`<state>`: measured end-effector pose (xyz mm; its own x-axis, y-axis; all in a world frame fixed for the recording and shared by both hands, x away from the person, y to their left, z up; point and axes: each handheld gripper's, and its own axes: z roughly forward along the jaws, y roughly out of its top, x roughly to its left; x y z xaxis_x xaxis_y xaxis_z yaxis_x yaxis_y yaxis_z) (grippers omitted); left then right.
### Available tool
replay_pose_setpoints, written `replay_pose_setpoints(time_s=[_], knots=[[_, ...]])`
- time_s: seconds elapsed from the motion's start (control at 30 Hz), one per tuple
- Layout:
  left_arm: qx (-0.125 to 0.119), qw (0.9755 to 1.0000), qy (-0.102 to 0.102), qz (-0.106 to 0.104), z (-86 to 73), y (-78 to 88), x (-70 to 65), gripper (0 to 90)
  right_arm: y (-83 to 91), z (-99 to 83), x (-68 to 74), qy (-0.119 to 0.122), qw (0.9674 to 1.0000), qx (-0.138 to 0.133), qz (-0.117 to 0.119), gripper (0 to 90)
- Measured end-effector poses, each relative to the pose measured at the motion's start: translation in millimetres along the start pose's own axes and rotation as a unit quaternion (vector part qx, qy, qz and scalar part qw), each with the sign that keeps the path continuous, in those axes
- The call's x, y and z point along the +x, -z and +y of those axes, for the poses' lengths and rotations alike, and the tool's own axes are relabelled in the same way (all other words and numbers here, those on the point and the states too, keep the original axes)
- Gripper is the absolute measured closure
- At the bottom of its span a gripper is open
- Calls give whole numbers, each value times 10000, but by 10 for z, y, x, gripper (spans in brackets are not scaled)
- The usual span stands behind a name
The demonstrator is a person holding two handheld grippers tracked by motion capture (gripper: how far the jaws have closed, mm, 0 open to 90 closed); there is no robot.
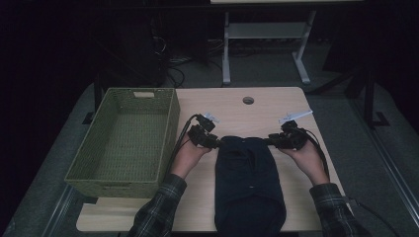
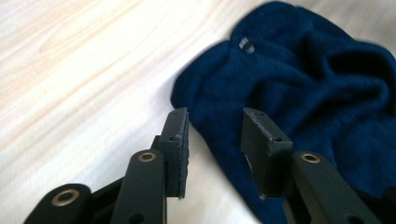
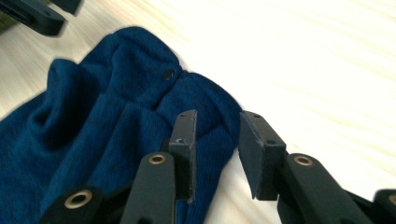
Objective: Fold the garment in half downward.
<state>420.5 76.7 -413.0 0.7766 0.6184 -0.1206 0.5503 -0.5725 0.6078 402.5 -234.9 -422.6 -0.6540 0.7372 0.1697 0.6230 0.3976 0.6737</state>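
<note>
Dim workshop floor and a metal stand fill the top of the high view, above a pale wooden table at centre frame. At left of the frame a green woven basket stands on the table. A dark blue knitted garment lies folded at lower centre, running to the bottom edge. The left gripper sits at the garment's upper left corner and the right gripper at its upper right corner, each carried by a hand in a plaid sleeve.

From the left gripper view, the left gripper has its jaws parted with a clear gap; the garment spreads across the right half, its edge lying beneath the gap, unpinched. A small dark button shows near the top.

From the right gripper view, the right gripper likewise stands parted, pads gripping nothing, over the garment's edge, which fills the left half. A button sits near upper centre.
</note>
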Motion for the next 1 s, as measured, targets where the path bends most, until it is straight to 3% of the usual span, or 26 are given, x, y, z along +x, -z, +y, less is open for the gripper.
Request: replay_pose_setpoints(time_s=[0.27,0.7,1.0], knots=[[33,9999,95,56,151,-214,160,577,-197,56,-123,-99,10000,3,-10,653],[401,9992,0,-1,105,-504,232,564,-274,22,-207,-245,9997,-17,36,647],[67,9998,17,-210,12,-545,286,598,-391,-4,-229,-297,9995,82,63,634]])
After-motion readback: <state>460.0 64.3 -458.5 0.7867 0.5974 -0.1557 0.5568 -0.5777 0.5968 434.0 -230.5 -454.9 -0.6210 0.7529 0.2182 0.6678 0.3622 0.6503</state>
